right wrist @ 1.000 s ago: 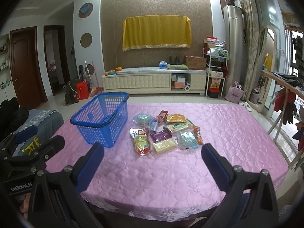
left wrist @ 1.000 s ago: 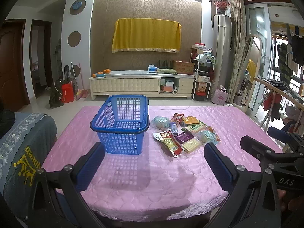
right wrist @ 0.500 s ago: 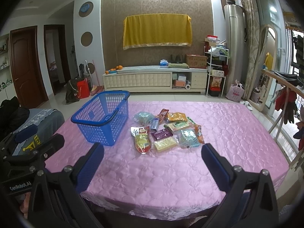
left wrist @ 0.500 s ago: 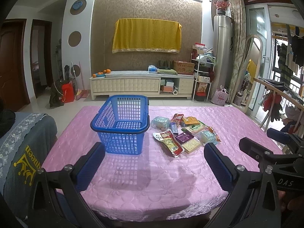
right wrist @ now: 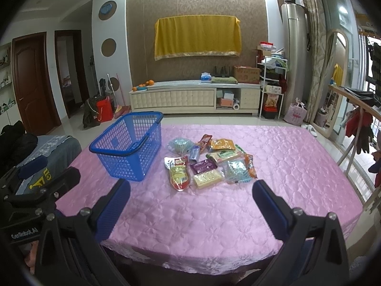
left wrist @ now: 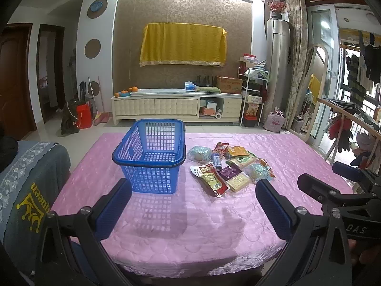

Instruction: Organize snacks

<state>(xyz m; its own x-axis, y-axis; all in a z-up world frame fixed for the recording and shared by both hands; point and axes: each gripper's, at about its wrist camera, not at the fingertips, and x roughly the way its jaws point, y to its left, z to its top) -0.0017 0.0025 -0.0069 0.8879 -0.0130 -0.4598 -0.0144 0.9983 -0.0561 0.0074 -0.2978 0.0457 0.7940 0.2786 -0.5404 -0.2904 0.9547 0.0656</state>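
Observation:
An empty blue plastic basket [left wrist: 150, 157] stands on the pink quilted table [left wrist: 190, 214]; it also shows in the right wrist view [right wrist: 128, 145]. To its right lies a pile of several snack packets [left wrist: 228, 166], seen also from the right wrist [right wrist: 207, 162]. A red and yellow packet [right wrist: 179, 175] lies nearest. My left gripper [left wrist: 190, 207] is open and empty, over the table's near edge, short of the basket. My right gripper [right wrist: 190, 205] is open and empty, short of the snacks.
A grey covered chair [left wrist: 26, 186] stands at the table's left. A cream TV cabinet [left wrist: 176, 107] is against the far wall. A drying rack with clothes [left wrist: 352, 128] stands to the right. The right gripper's body [left wrist: 338, 195] shows in the left view.
Both grippers have edged slightly forward toward the table. Nothing on the table has moved.

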